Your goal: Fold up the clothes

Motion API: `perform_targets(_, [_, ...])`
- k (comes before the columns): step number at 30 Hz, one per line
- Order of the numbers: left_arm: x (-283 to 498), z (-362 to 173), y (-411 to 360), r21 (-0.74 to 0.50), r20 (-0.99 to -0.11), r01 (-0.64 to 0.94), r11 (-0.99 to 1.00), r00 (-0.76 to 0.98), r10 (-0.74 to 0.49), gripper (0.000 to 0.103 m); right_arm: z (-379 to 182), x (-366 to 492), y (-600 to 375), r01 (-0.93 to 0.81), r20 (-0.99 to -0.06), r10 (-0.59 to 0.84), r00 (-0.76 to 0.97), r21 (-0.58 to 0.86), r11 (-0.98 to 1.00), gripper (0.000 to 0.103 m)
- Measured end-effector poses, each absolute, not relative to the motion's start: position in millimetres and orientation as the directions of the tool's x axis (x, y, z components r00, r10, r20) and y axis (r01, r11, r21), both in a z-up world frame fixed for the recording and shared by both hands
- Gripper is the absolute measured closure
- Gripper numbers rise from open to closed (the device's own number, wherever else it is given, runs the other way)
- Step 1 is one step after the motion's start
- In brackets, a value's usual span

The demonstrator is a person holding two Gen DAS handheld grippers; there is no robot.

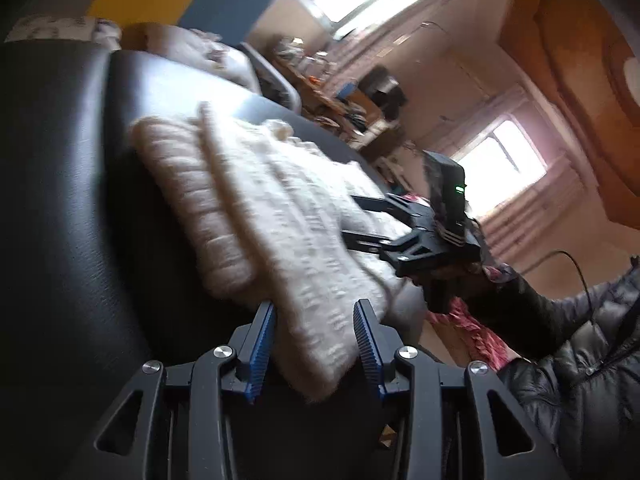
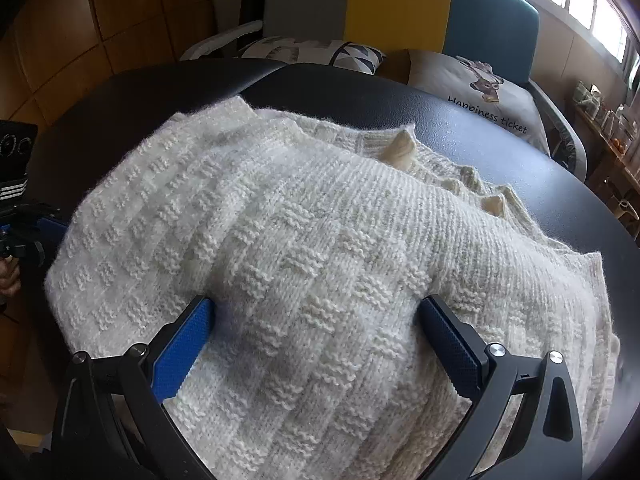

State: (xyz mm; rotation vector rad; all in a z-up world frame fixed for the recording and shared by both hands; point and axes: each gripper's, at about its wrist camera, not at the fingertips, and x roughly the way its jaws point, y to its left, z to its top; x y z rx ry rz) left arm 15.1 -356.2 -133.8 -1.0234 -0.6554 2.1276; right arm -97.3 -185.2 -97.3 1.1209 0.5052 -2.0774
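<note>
The right gripper [image 2: 316, 320] stands with its blue-padded jaws spread wide, the knit passing between them without being pinched. The left gripper [image 1: 316, 320] is likewise parted, a corner of the fabric lying in the gap between its fingers, gripped by neither. Both bear on a cream-white sweater [image 2: 304, 248], thick and fuzzy, knitted in a basket-weave of raised blocks with a plain ribbed band running across it. It lies folded over on itself in a broad heap on the dark table [image 2: 500, 128], one edge rolled up thick. Beyond the table sit printed cushions [image 2: 476, 80].
</note>
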Motion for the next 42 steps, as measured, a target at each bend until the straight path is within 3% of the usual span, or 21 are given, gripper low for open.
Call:
perform_targets(3, [7.6,-135.3,-350.8,-0.696,-0.447,-0.391,-0.603,-0.421,0.789,0.063,-95.3,-98.7,-185.0,0.741,-0.840,-0.407,-0.359,0.009,-0.671,0.000])
perform_targets(10, [28.0,-139.1,-333.8,-0.645,-0.494,-0.433,-0.630,-0.393,0.776,0.064,-84.6,-99.1,-186.1,0.741,-0.830,-0.430,-0.355,0.030,-0.671,0.000])
perform_targets(11, [30.9,-139.6,-331.3,-0.637,-0.501,-0.439,-0.634,-0.389,0.773,0.068,-78.9,-97.9,-188.8,0.747,-0.823,-0.449,-0.349,0.045,-0.663,0.000])
perform_targets(13, [36.8,-140.7,-326.5,-0.622,-0.514,-0.451,-0.640,-0.382,0.768,0.090,-67.8,-94.3,-197.6,0.769,-0.809,-0.483,-0.335,0.062,-0.637,0.000])
perform_targets(16, [45.7,-142.3,-319.2,-0.599,-0.535,-0.468,-0.650,-0.371,0.760,0.097,-60.2,-85.2,-226.1,0.824,-0.810,-0.493,-0.317,0.022,-0.567,0.000])
perform_targets(21, [63.3,-148.5,-311.3,-0.575,-0.563,-0.482,-0.662,-0.354,0.747,0.099,-93.1,-90.5,-273.5,0.853,-0.887,-0.330,-0.324,-0.123,-0.507,0.000])
perform_targets(24, [73.8,-154.7,-311.3,-0.591,-0.561,-0.466,-0.658,-0.349,0.751,0.099,-104.0,-104.0,-270.6,0.857,-0.888,-0.380,-0.260,-0.031,-0.515,0.000])
perform_targets(27, [76.9,-154.5,-318.3,-0.635,-0.533,-0.428,-0.643,-0.360,0.766,0.098,-103.5,-101.0,-268.9,0.865,-0.880,-0.391,-0.269,-0.042,-0.501,0.000])
perform_targets(32, [83.7,-145.8,-342.0,-0.688,-0.465,-0.369,-0.624,-0.436,0.770,0.083,-89.7,-95.3,-260.3,0.868,-0.864,-0.433,-0.256,-0.008,-0.497,0.000])
perform_targets(36, [76.0,-143.2,-338.7,-0.684,-0.470,-0.378,-0.623,-0.424,0.774,0.081,-63.6,-80.7,-245.3,0.887,-0.846,-0.484,-0.225,0.028,-0.461,0.000])
perform_targets(40, [58.3,-151.3,-327.7,-0.665,-0.525,-0.377,-0.644,-0.376,0.763,0.081,-64.9,-59.6,-224.3,0.906,-0.872,-0.441,-0.213,-0.008,-0.422,0.000])
perform_targets(41, [54.5,-154.1,-319.9,-0.644,-0.552,-0.383,-0.662,-0.367,0.749,0.084,-71.8,-56.2,-218.5,0.905,-0.884,-0.415,-0.214,-0.019,-0.426,0.000])
perform_targets(42, [58.6,-155.2,-312.1,-0.607,-0.567,-0.430,-0.668,-0.353,0.744,0.094,-79.4,-55.7,-214.2,0.900,-0.897,-0.381,-0.224,-0.040,-0.435,0.000])
